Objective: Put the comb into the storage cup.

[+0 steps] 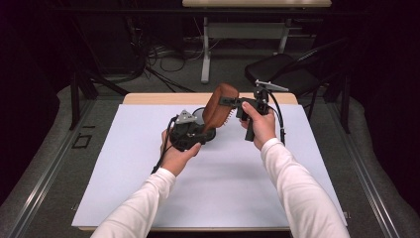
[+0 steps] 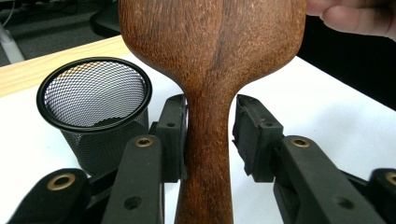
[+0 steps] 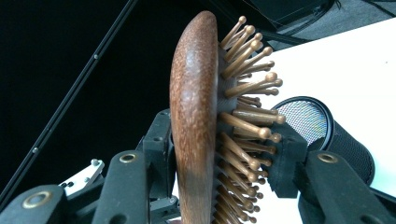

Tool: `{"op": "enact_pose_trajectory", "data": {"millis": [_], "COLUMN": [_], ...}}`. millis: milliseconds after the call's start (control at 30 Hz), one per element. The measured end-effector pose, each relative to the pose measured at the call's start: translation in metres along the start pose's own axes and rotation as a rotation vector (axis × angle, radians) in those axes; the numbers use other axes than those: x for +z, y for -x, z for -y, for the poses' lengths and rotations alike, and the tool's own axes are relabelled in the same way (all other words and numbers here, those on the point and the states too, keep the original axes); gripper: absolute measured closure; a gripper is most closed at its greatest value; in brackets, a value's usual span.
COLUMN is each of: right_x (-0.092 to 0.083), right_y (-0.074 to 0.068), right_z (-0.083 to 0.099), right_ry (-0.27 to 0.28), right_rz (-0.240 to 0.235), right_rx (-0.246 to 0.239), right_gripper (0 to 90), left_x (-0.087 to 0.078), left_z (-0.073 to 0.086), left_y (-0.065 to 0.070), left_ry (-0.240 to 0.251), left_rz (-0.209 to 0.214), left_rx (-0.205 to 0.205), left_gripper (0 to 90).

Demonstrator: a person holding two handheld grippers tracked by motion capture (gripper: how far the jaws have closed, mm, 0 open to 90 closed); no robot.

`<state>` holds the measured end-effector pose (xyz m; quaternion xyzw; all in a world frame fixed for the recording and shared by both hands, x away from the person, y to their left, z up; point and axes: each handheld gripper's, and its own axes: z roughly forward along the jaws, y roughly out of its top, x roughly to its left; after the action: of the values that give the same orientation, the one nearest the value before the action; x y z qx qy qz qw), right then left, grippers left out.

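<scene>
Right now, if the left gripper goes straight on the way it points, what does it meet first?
Probably the broad brown wooden hairbrush head, directly ahead of the left gripper, whose jaws flank the handle; the black mesh cup stands off to one side.

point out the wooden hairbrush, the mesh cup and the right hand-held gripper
wooden hairbrush [image 2: 210, 51], left gripper view, back of its head
mesh cup [image 2: 93, 93], left gripper view, inner mesh wall
right hand-held gripper [image 3: 224, 158], right gripper view, between its fingertips

The hairbrush is dark reddish wood with a fine-grained, slightly satin back and smooth wooden pins. At 9 o'clock, the cup is matt black metal mesh.
</scene>
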<state>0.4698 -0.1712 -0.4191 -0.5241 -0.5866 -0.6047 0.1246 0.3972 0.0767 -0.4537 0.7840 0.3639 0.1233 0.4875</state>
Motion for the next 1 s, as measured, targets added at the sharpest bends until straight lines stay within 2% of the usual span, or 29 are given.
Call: {"op": "enact_pose_trajectory", "data": {"millis": [400,600,800,1000], "right_x": [-0.003,-0.005,-0.008,-0.010], "right_y": [0.001,0.002,0.002,0.001], "right_z": [-0.001,-0.002,-0.003,-0.004], "right_ry": [0.028,0.039,0.051,0.062], "right_rz": [0.008,0.013,0.013,0.017], "right_rx": [-0.001,-0.001,-0.005,-0.006], "right_gripper": [51.8,51.8,51.8,51.8], "left_x": [-0.003,-0.005,-0.009,-0.013], "left_z": [0.001,0.002,0.002,0.002], "left_y": [0.001,-0.001,-0.004,-0.005], "left_ry": [0.024,0.038,0.044,0.052], "left_rz": [0.003,-0.025,-0.034,-0.051], "left_rx": [-0.006,-0.005,-0.022,-0.019], "left_gripper": [51.5,47.4,44.0,42.4]}}
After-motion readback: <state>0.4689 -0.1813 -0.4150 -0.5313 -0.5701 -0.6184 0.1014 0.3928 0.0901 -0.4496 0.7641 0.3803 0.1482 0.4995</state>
